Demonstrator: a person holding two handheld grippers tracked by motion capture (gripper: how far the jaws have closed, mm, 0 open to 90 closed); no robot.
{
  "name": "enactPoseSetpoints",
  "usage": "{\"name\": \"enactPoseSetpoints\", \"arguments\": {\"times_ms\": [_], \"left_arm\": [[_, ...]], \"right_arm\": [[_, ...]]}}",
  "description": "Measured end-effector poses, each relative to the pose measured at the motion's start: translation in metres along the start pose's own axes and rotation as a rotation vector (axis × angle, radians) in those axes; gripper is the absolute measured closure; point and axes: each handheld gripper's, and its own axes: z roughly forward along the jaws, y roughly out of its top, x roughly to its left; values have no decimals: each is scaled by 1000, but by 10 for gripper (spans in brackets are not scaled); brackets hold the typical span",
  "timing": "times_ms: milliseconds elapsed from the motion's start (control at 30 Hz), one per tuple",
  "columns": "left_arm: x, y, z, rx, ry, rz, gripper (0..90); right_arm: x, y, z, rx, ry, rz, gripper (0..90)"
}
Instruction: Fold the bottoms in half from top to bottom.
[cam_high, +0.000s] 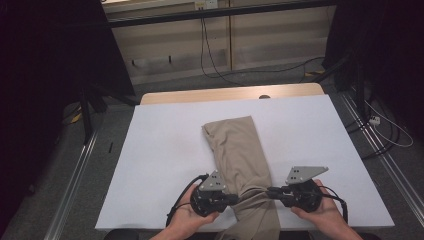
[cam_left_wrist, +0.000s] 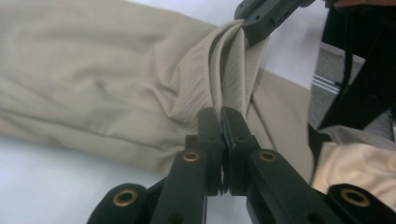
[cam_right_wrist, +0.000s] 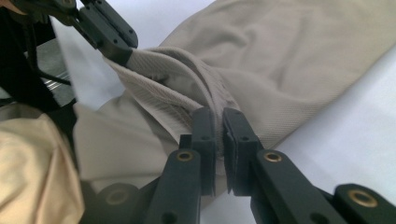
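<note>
Nearest the camera in the high view, two hands enter from the bottom edge, each holding a black two-jaw tool. Left tool (cam_high: 234, 198) sits at lower centre-left; right tool (cam_high: 270, 191) sits at lower centre-right; both point inward toward each other. Between them lies a long beige ribbed fabric garment (cam_high: 239, 150), folded into a narrow strip that runs from the middle of the frame down to the bottom edge, where it passes off the near side of the white-covered worktop (cam_high: 165, 165). Fabric is pinched into a narrow waist at the level of the two tools, with gathered folds spreading above and below. In the left gripper view, the left tool (cam_left_wrist: 221, 116) has its jaws pressed together on a bunched ridge of the garment (cam_left_wrist: 93, 88), cloth rising in pleats from the jaw tips; the right tool (cam_left_wrist: 254, 28) appears at the upper right of that frame, clamped on the far end of the same ridge. In the right gripper view, the right tool (cam_right_wrist: 218, 119) holds a fold of the garment (cam_right_wrist: 299, 60) between its jaws, a narrow gap showing lower down between them; the left tool (cam_right_wrist: 119, 49) appears at upper left, gripping the opposite edge. Grey three-cornered plates top both tools in the high view.
</note>
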Motion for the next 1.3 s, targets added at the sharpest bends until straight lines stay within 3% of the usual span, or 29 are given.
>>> {"name": "enactPoseSetpoints", "arguments": {"times_ms": [100, 200, 367, 467, 533, 600, 667, 733, 800, 867, 933, 1133, 1200, 1300], "left_arm": [[-7, -7, 3, 24, -23, 17, 863], [-8, -11, 2, 25, -29, 6, 854], [-14, -15, 3, 35, -61, 8, 789], [-11, -12, 0, 28, -70, 14, 746], [-5, -9, -5, 1, -45, -6, 668], [6, -4, -11, -23, 14, -32, 506], [18, 0, -14, -53, 47, -49, 454], [33, 4, -17, -68, 121, -60, 347], [49, 8, -19, -88, 151, -76, 318], [64, 11, -21, -117, 209, -107, 256], [79, 14, -25, -139, 240, -142, 235], [125, 19, -30, -160, 343, -187, 197], [139, 21, -30, -153, 356, -195, 188], [163, 23, -28, -157, 380, -247, 178]], "right_arm": [[6, -6, 0, 30, 13, -8, 815], [12, -7, -1, 46, 20, -23, 788], [18, -19, 2, 92, 75, 3, 691], [16, -15, 0, 55, 97, 19, 609], [12, -13, 0, 43, 91, 34, 546], [6, -9, -2, 13, 62, 45, 484], [0, -5, -3, -16, 45, 54, 440], [-8, 2, -1, -25, 12, 58, 363], [-17, 8, 4, -27, 13, 77, 344], [-25, 13, 8, -28, -14, 79, 299], [-33, 20, 13, -32, -39, 83, 301], [-62, 44, 26, -61, -89, 84, 312], [-76, 55, 32, -69, -119, 93, 327], [-91, 68, 40, -89, -136, 108, 353]]}}
